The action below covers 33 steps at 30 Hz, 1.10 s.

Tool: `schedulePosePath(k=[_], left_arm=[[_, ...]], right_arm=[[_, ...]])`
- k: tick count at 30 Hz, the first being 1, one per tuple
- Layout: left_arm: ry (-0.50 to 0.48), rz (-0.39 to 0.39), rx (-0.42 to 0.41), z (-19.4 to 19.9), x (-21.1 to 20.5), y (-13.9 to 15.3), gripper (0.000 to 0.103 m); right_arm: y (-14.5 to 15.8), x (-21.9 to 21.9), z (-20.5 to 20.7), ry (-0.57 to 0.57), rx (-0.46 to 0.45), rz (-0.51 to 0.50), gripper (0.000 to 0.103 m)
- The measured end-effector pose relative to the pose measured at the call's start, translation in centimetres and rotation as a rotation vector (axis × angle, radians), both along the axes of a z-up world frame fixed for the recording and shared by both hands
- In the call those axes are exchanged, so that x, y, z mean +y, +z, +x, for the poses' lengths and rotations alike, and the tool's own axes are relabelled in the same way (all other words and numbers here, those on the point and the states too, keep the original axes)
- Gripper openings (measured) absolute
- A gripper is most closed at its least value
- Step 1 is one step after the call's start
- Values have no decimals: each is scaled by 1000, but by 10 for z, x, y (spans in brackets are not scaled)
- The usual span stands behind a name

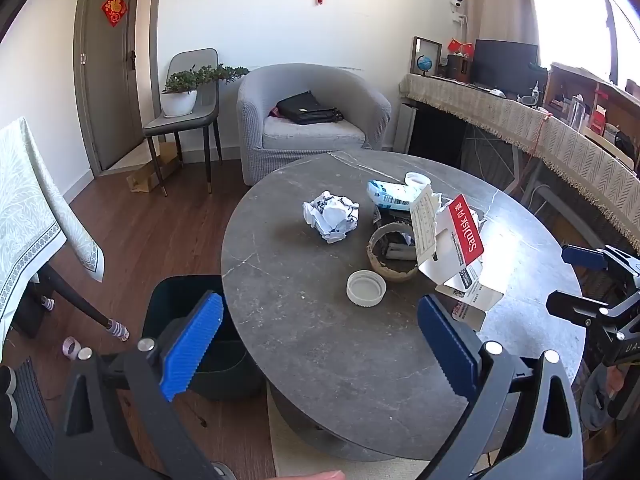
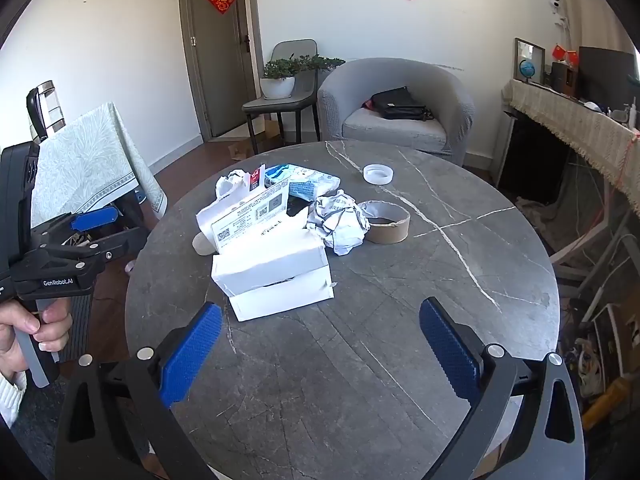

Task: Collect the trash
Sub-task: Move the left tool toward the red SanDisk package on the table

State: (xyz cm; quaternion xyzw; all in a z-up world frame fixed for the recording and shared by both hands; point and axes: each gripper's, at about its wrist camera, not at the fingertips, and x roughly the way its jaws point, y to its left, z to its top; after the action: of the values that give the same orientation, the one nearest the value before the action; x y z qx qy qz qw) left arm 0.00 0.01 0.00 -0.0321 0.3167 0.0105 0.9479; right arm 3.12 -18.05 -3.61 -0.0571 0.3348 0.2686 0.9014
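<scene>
The trash lies near the middle of the round grey worktop (image 2: 460,280): a crumpled paper (image 1: 330,216), a white lid (image 1: 366,288), a tape roll (image 2: 388,222) and a white box (image 2: 276,276). A dark bin (image 1: 200,336) stands on the floor beside the worktop. Left tongs (image 1: 320,344) and right tongs (image 2: 320,348) are both wide open and hold nothing.

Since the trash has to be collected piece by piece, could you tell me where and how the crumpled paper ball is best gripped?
Grip the crumpled paper ball across its middle, coming down from above. It is roundish and soft, so any pair of opposite sides should do, and in the left wrist view it sits clear of the tape roll. The left gripper is open.
</scene>
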Motion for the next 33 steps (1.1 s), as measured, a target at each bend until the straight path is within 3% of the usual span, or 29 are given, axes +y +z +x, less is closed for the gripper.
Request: schedulePosePath(k=[33], left_arm=[[2,0,-3,-1,-1,-1,99]], right_arm=[[-2,-2,2,-2,0,10,100]])
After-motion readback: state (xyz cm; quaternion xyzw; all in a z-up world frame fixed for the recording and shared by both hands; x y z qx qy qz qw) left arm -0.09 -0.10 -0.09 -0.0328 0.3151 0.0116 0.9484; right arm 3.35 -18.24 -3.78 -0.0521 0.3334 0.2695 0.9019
